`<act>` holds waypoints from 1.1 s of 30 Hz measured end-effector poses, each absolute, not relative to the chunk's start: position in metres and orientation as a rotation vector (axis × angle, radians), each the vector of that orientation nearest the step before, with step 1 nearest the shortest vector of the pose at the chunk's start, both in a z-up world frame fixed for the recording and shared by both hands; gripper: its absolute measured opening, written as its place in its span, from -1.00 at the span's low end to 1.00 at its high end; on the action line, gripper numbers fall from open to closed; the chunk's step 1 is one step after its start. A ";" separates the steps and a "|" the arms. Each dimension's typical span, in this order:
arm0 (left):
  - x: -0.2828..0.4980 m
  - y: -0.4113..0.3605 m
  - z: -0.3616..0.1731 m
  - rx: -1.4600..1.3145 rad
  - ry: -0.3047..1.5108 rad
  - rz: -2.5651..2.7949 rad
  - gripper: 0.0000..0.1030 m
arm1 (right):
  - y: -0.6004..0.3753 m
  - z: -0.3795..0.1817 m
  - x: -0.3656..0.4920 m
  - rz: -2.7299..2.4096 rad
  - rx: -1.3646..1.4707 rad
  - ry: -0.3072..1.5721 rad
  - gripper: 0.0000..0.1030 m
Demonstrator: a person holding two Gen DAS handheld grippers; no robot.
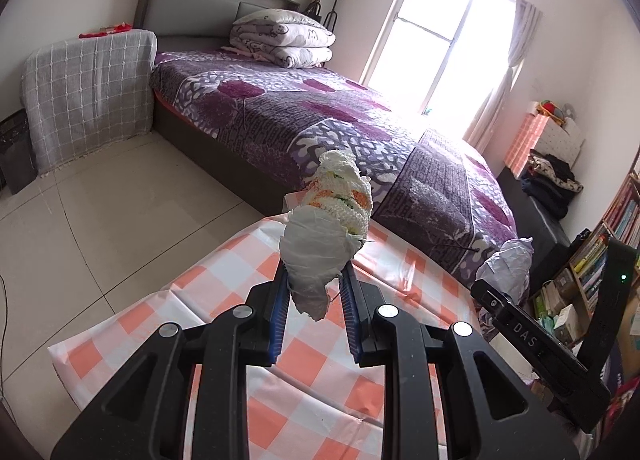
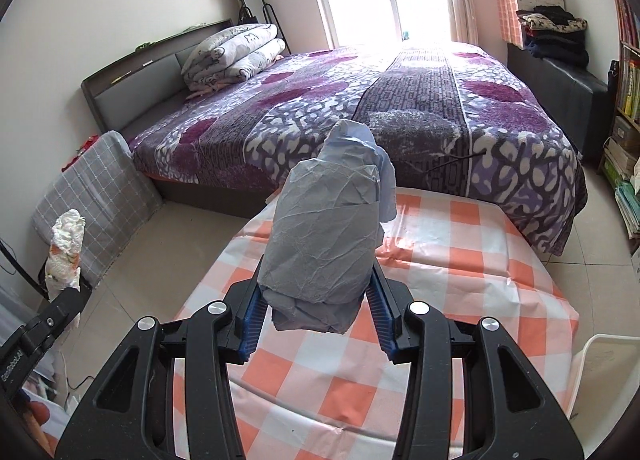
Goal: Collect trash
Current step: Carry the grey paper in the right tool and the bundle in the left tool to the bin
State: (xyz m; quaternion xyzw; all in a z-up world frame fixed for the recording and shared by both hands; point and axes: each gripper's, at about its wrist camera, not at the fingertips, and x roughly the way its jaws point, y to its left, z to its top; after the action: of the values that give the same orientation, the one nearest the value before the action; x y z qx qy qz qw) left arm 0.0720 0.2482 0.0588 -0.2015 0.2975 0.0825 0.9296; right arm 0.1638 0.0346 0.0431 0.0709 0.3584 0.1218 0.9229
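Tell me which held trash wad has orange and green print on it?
The white wad in the left gripper; the right gripper's crumpled paper is plain grey-blue.

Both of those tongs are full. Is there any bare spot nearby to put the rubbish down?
Yes. The checked tablecloth under both tongs looks bare right up to the bed. The tiled floor between the table, the bed and the grey-draped furniture is open too. It is crowded at the bookshelf side, and the white rim at the table's right corner narrows things.
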 end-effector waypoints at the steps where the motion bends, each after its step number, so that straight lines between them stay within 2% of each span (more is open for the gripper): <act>1: 0.072 0.246 0.058 -0.414 0.611 0.165 -0.52 | 0.031 0.044 0.161 0.246 0.147 0.735 -0.16; 33: 0.072 0.115 0.019 -0.294 0.725 -0.030 -0.52 | -0.151 -0.002 0.073 -0.010 0.271 0.822 -0.14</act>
State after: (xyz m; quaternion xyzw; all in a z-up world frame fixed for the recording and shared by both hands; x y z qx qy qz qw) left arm 0.0717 0.1146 0.0188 -0.1435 0.3532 -0.0144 0.9244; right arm 0.0730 -0.1514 -0.0020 0.1313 0.3982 -0.0049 0.9078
